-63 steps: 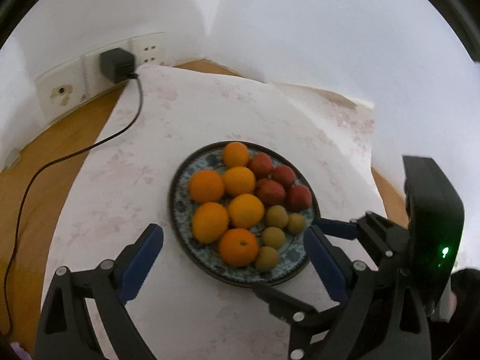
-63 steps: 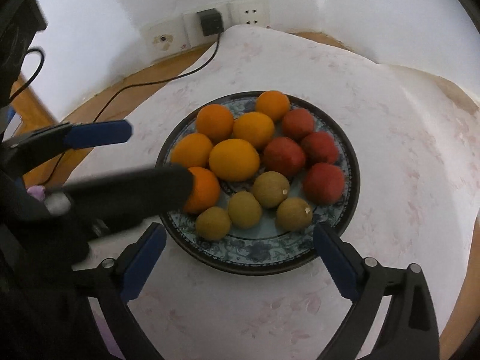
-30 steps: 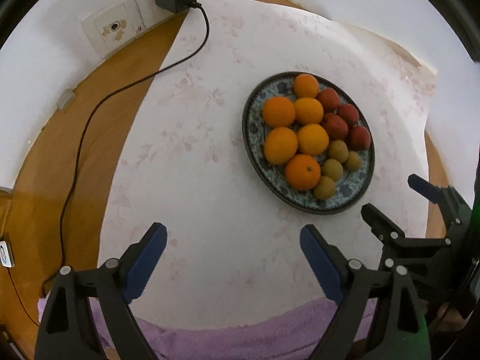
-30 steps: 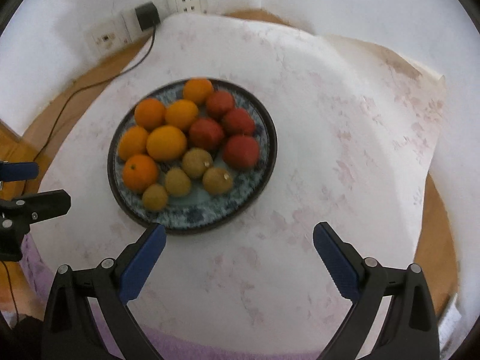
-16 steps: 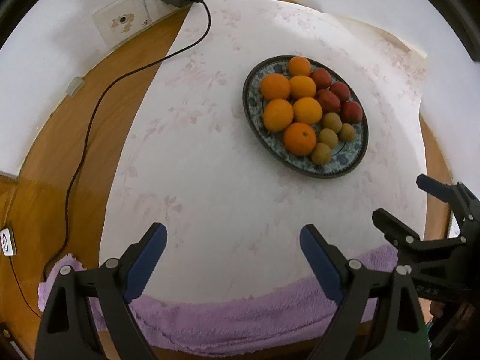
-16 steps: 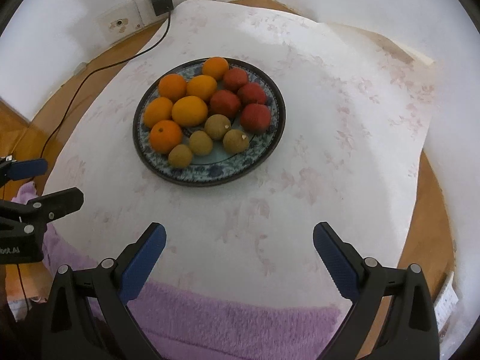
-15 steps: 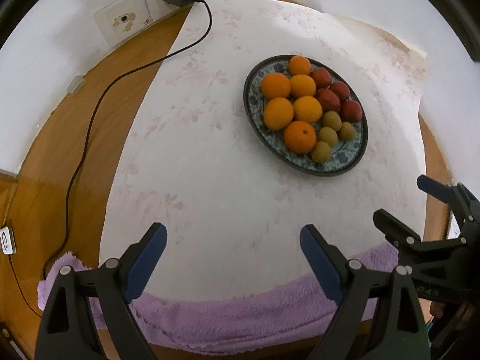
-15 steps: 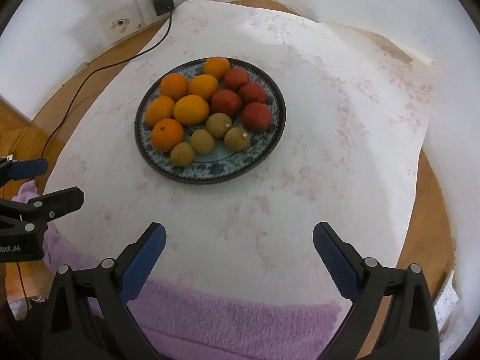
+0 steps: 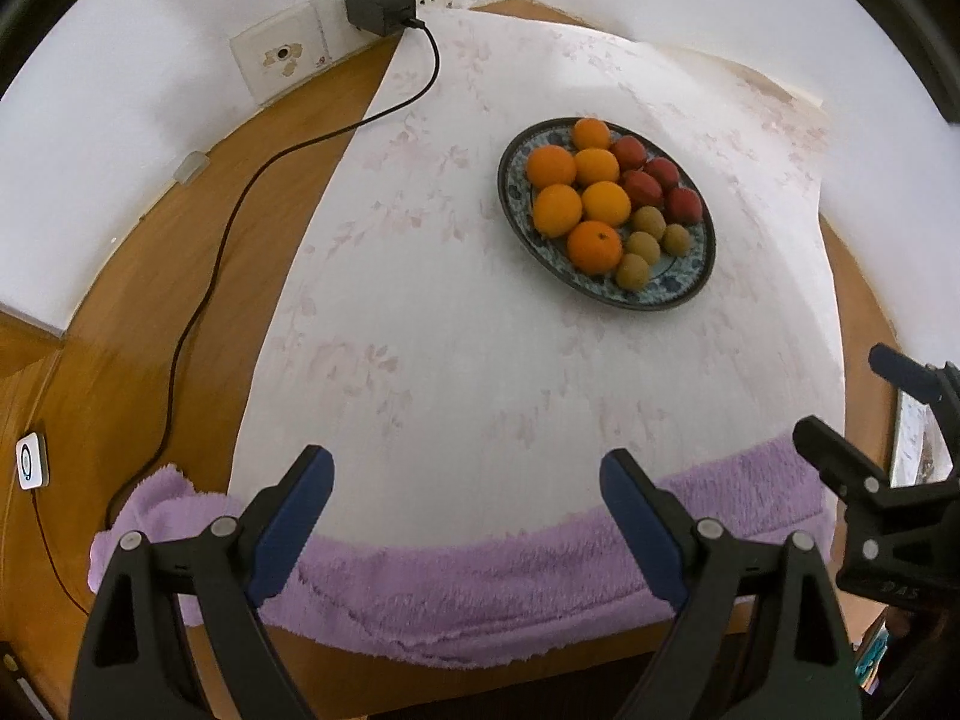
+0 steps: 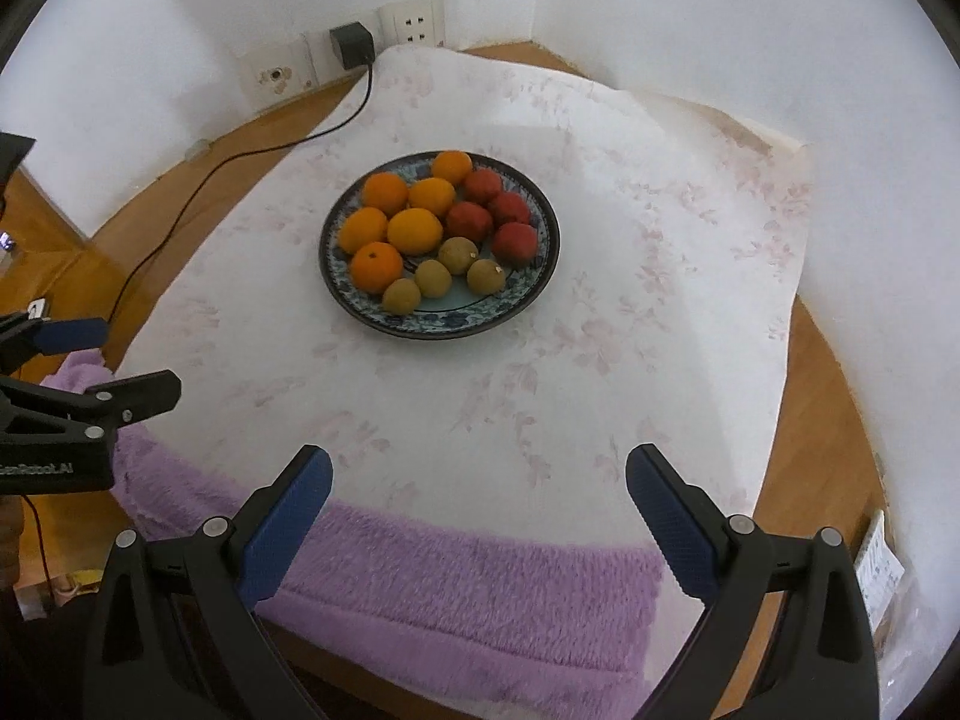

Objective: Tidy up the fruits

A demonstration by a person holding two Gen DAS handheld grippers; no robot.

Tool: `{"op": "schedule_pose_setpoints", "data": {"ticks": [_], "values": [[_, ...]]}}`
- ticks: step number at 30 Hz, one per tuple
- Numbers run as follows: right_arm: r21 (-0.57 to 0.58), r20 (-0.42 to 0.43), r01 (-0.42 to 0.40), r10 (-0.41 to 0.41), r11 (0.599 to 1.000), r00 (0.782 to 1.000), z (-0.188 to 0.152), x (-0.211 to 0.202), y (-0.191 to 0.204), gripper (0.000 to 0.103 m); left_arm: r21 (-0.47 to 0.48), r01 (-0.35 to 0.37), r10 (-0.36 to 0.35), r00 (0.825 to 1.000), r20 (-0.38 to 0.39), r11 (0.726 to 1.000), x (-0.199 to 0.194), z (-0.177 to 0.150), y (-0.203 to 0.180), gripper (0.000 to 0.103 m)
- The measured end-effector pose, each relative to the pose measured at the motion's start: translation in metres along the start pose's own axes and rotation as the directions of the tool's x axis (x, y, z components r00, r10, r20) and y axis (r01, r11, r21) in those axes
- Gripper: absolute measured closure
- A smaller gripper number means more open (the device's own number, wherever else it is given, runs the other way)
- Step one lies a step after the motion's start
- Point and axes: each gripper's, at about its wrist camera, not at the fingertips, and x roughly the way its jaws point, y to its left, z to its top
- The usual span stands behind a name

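Observation:
A blue patterned plate (image 9: 690, 294) (image 10: 540, 294) sits on a white floral cloth and holds grouped fruit: several oranges (image 9: 558, 210) (image 10: 414, 231) on its left, several red fruits (image 9: 642, 187) (image 10: 515, 243) at the back right, several small brown-green fruits (image 9: 645, 246) (image 10: 433, 278) at the front. My left gripper (image 9: 465, 516) hangs open over the near cloth edge, well short of the plate, holding nothing. My right gripper (image 10: 477, 510) is open and empty too, also on the near side. Each gripper shows at the edge of the other's view.
A purple fluffy towel (image 9: 480, 576) (image 10: 480, 588) lies under the cloth's near edge. A black charger (image 9: 378, 9) (image 10: 351, 42) is plugged into wall sockets at the back, its cable (image 9: 240, 204) trailing over the wooden table. White walls close in behind and to the right.
Both grippers have drawn back and up from the plate, which now looks smaller and farther away. More of the purple towel and table edge shows. The fruit has not moved.

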Motion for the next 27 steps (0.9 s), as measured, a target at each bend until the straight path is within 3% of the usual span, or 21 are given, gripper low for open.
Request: {"op": "schedule_pose_setpoints", "data": {"ticks": [6, 12, 18, 27], "values": [[0.014, 0.049, -0.049, 0.049, 0.999, 0.998, -0.011, -0.019, 0.005, 0.003, -0.035, 0.008, -0.006, 0.998, 0.055, 0.999, -0.019, -0.016, 0.006, 0.01], [0.018, 0.08, -0.071, 0.069, 0.997, 0.994, -0.026, -0.029, 0.013, 0.003, -0.01, 0.008, -0.008, 0.997, 0.075, 1.0, -0.027, -0.035, 0.005, 0.01], [0.018, 0.094, -0.102, 0.1, 0.995, 0.991, -0.045, -0.034, 0.022, 0.003, 0.0, 0.009, -0.009, 0.999, 0.051, 1.0, -0.024, -0.056, 0.005, 0.01], [0.117, 0.057, -0.131, 0.126, 0.984, 0.99, -0.072, -0.017, 0.02, 0.003, 0.072, 0.038, -0.038, 0.999, 0.008, 0.997, -0.01, -0.082, -0.014, 0.01]]}}
